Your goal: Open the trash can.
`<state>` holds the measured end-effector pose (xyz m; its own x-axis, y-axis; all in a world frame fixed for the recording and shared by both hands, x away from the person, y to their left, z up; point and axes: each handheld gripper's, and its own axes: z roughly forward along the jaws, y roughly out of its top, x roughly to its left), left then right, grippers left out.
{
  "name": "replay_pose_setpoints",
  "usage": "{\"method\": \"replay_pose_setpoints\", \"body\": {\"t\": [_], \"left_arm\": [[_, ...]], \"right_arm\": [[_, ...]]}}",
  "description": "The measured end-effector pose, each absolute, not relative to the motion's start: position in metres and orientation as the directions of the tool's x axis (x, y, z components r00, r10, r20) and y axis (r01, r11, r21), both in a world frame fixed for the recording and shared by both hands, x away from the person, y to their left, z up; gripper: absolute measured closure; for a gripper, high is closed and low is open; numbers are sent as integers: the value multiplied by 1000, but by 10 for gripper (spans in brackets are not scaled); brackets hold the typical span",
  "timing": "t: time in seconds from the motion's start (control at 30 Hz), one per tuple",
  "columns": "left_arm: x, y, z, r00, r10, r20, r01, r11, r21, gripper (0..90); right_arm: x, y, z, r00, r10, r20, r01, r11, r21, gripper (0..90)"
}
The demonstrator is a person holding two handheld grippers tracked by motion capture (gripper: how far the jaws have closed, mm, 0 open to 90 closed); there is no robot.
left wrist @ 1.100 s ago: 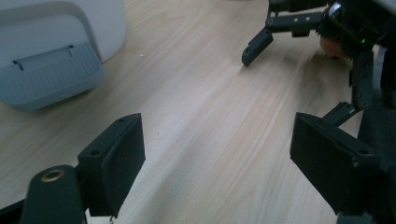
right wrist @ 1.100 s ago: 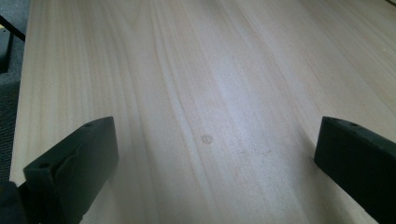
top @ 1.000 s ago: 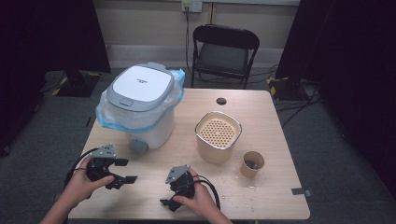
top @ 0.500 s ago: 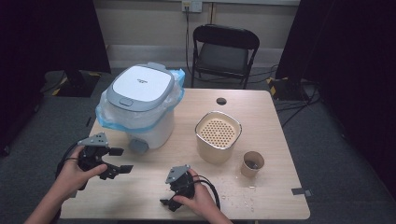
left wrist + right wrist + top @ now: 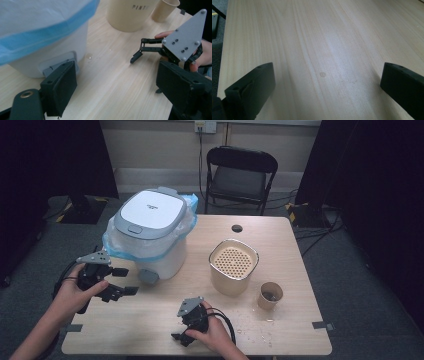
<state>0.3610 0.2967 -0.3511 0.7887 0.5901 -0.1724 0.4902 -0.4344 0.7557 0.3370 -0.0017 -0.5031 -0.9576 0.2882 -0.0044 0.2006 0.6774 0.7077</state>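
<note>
My left gripper (image 5: 125,281) hangs above the table's left edge, beside a white lidded bin (image 5: 150,235) lined with a blue bag. Its jaws stand open with nothing between them. In the left gripper view those open jaws (image 5: 120,87) frame bare wood, with the bin (image 5: 45,37) and its grey foot tab (image 5: 60,67) close on the left. My right gripper (image 5: 182,336) rests low near the table's front edge, and its grey plate also shows in the left gripper view (image 5: 185,37). In the right gripper view its jaws (image 5: 327,85) stand wide apart over bare wood.
A beige canister (image 5: 233,265) with a perforated lid stands mid-table, with a paper cup (image 5: 270,295) to its right. Small spill marks (image 5: 255,330) dot the wood near the front. A black folding chair (image 5: 240,175) stands behind the table.
My left gripper has risen and drifted left, away from the table's middle toward the bin's left side. The right gripper has stayed put.
</note>
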Motion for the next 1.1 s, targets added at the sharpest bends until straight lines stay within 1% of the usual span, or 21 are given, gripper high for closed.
{"method": "replay_pose_setpoints", "body": {"t": [0.3, 1.1], "left_arm": [[367, 295, -332, 799, 588, -127, 464, -467, 753, 167], [379, 300, -298, 787, 606, -116, 466, -460, 756, 167]], "right_arm": [[337, -2, -503, -958, 287, -5, 200, 677, 708, 0], [337, -2, -503, -957, 289, -4, 201, 677, 708, 0]]}}
